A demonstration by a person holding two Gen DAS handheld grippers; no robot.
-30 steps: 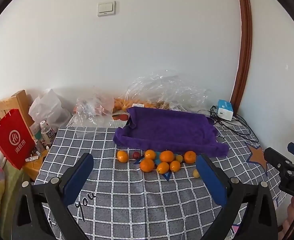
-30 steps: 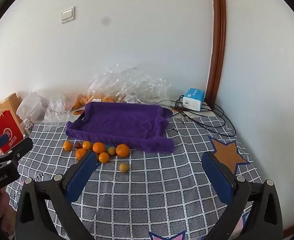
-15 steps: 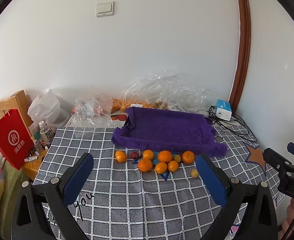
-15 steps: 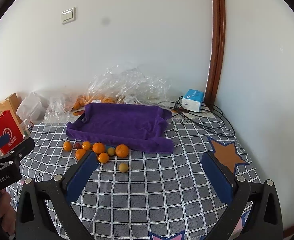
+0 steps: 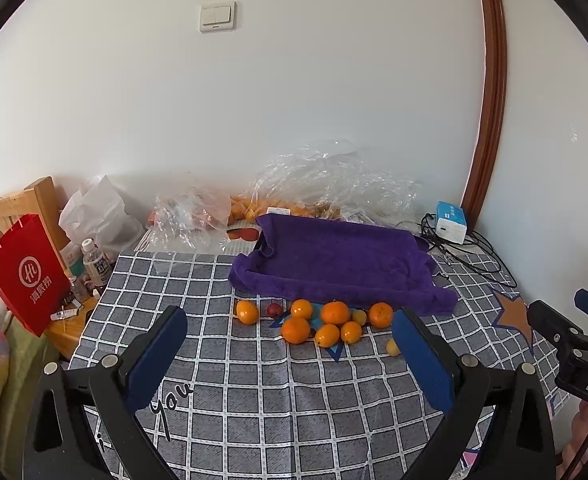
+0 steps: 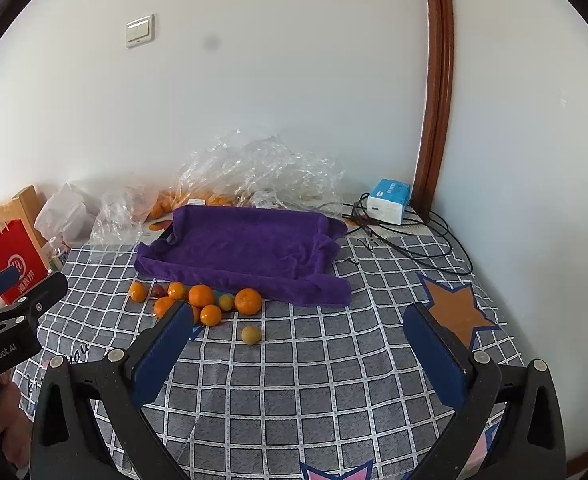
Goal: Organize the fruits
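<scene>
Left gripper (image 5: 289,354) jaws wide apart, empty, hovering above the bench (image 5: 253,400) with its grey checked cloth. Right gripper (image 6: 298,346) also spread wide, holding nothing, over the same cloth nearer the orange star print (image 6: 456,308).

Fruits sit in a loose cluster on the cloth just in front of the purple towel-lined tray (image 5: 342,256), none inside it. Cluster: several oranges incl. the leftmost orange (image 5: 247,311), a big central orange (image 5: 335,313) and the right-end orange (image 5: 381,315); a small dark red fruit (image 5: 273,310) between the leftmost orange and the next one; a small yellow fruit (image 5: 359,316) tucked between the central and right-end oranges. One yellowish fruit (image 6: 250,335) lies alone, apart from the cluster toward the near side; in the left view the right finger partly hides it.

Behind the tray: crumpled clear plastic bags (image 5: 334,184) with more oranges inside, against the wall. White-blue box (image 6: 388,201) with black cables (image 6: 422,240) in the far right corner. Red paper bag (image 5: 25,272) and a small bottle (image 5: 95,262) off the bench's left edge. Light switch (image 5: 217,16) on the wall.
</scene>
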